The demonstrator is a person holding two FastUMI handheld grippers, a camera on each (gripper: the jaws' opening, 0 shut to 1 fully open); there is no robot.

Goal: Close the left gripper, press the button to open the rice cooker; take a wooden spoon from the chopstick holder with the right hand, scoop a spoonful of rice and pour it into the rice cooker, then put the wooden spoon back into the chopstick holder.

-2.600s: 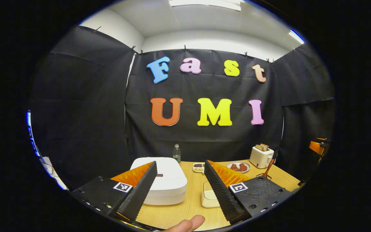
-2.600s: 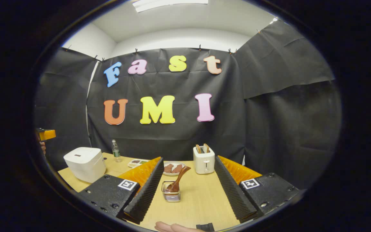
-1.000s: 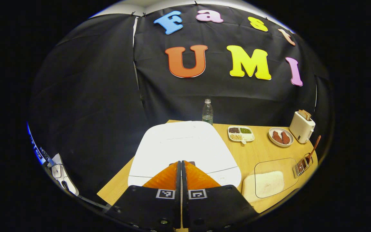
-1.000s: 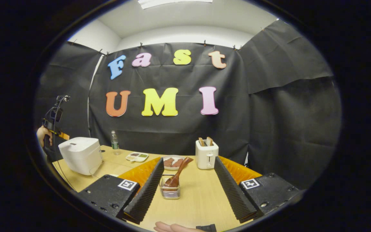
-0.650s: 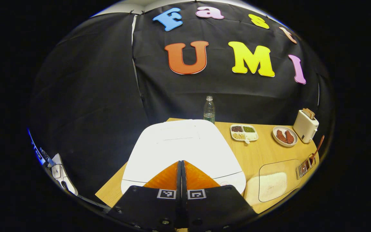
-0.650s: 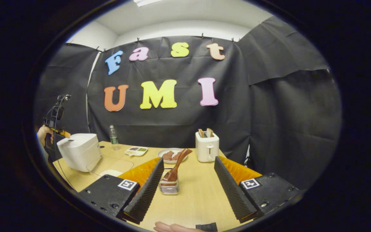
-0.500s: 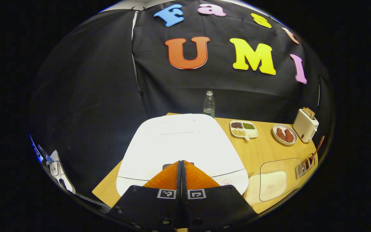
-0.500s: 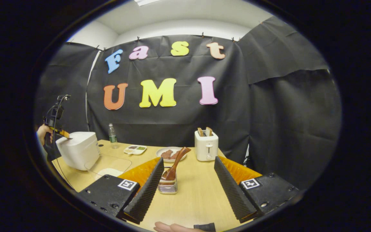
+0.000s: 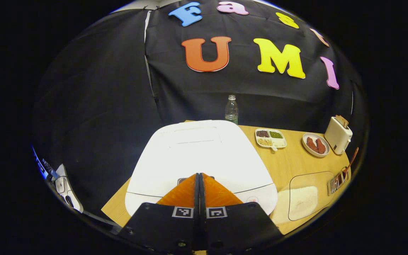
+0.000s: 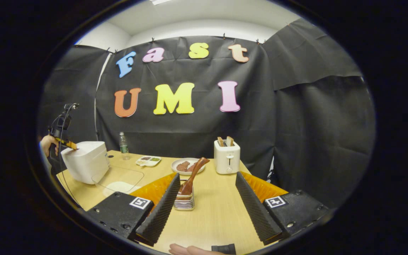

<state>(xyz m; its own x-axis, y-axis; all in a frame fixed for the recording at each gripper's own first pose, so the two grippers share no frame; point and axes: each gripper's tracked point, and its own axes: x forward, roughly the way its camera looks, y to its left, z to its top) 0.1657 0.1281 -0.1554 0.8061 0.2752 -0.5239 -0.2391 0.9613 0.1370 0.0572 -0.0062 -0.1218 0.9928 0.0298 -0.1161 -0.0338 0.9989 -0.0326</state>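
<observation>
The white rice cooker (image 9: 200, 152) stands at the table's left end with its lid down. My left gripper (image 9: 199, 174) is shut with nothing in it, its tips right at the grey button (image 9: 181, 180) on the lid's front edge. From the right gripper view, that left gripper (image 10: 66, 143) rests on the rice cooker (image 10: 85, 161). My right gripper (image 10: 207, 175) stands open over the table. The chopstick holder (image 10: 184, 201) with the wooden spoon (image 10: 195, 173) sits just ahead of its left finger. A clear box of rice (image 9: 301, 198) lies right of the cooker.
A water bottle (image 9: 231, 109) stands at the back. A divided dish of grains (image 9: 270, 139), a plate of meat (image 9: 315, 144) and a toaster (image 9: 338, 130) line the far side. A hand (image 10: 46, 143) holds the left gripper.
The left gripper, open 2.6 s ago, has shut and moved down onto the cooker's front. The right gripper has drifted a little closer to the chopstick holder.
</observation>
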